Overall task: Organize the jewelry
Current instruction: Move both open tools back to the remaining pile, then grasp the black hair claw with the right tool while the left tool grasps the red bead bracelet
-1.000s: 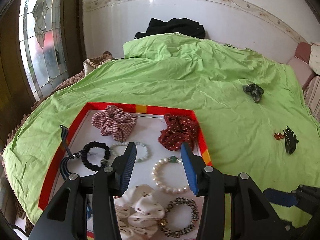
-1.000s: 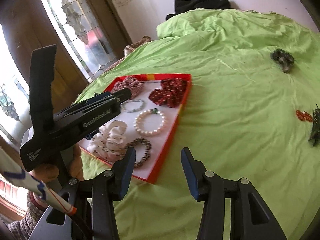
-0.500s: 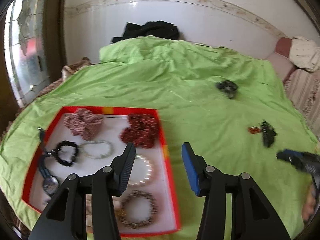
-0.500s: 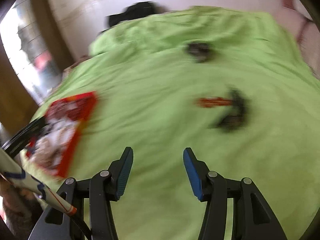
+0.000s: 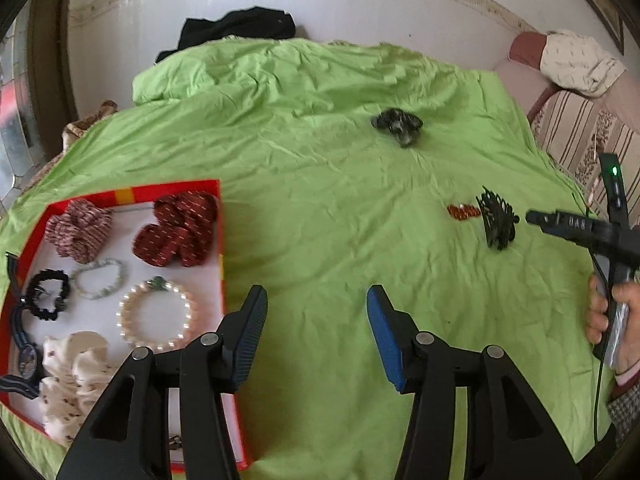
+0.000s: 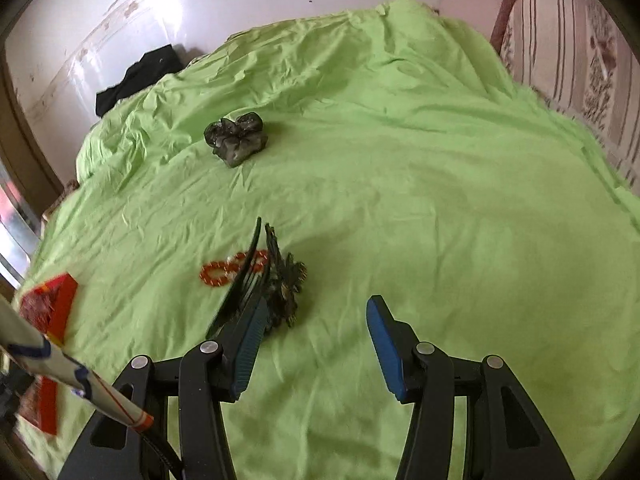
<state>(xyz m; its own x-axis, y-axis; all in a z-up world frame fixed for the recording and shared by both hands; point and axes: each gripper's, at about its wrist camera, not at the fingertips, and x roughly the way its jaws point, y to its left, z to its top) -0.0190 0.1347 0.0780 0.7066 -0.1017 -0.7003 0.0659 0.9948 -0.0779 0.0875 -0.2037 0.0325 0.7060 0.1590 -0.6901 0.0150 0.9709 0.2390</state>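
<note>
Both our claws gape wide: the right claw (image 6: 314, 322) near the black hair claw clip (image 6: 276, 284), the left claw (image 5: 316, 320) beside the red tray (image 5: 221, 264).

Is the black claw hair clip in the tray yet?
Out. The black claw hair clip lies on the green bedsheet, beyond the red-rimmed tray.

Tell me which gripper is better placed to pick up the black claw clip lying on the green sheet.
Right. The right gripper is open with the black claw clip just ahead of its left finger. The left gripper, also open, hangs beside the red tray, far from the clip.
</note>
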